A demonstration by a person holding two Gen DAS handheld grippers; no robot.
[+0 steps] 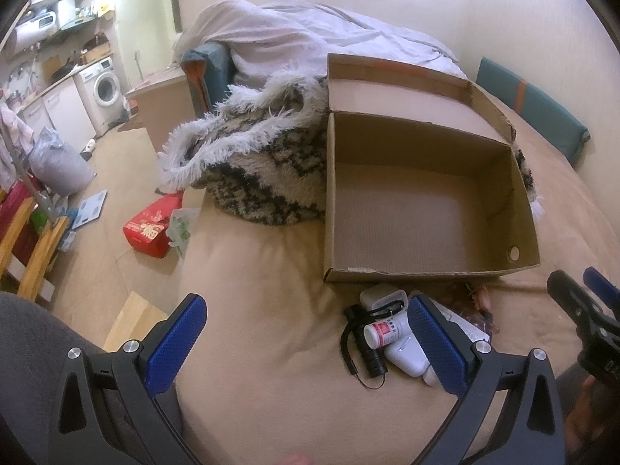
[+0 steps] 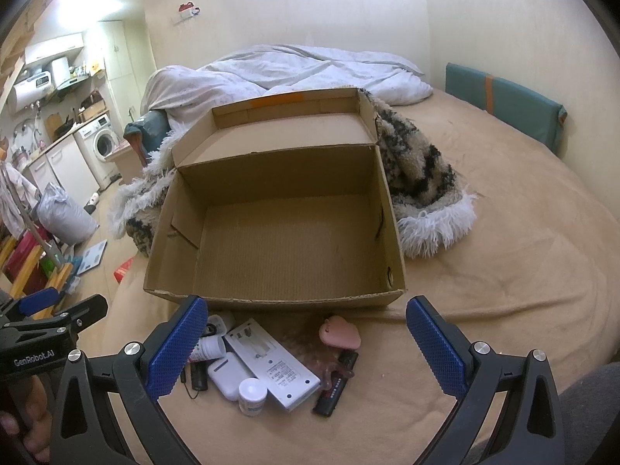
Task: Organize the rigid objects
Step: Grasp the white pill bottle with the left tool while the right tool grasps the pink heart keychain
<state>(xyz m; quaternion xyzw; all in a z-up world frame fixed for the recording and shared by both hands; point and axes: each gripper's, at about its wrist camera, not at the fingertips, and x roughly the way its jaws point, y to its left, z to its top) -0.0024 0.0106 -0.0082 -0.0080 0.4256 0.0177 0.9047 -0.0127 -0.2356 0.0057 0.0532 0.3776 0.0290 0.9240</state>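
An open, empty cardboard box [image 2: 286, 232] stands on the tan bed; it also shows in the left wrist view [image 1: 422, 201]. A pile of small rigid items lies in front of it: a white flat box [image 2: 273, 364], a white case [image 2: 226, 376], two white pill bottles [image 2: 252, 390] [image 1: 383, 331], a black flashlight [image 1: 366, 343], a pink object [image 2: 340, 332] and a black stick [image 2: 335, 387]. My left gripper [image 1: 310, 343] is open and empty, left of the pile. My right gripper [image 2: 306, 345] is open and empty, hovering over the pile.
A shaggy black-and-white blanket [image 2: 422, 186] lies behind and beside the box, with a white duvet [image 2: 294, 69] further back. The bed edge drops off at the left to a floor with a red bag [image 1: 149, 228] and wooden frame [image 1: 27, 240].
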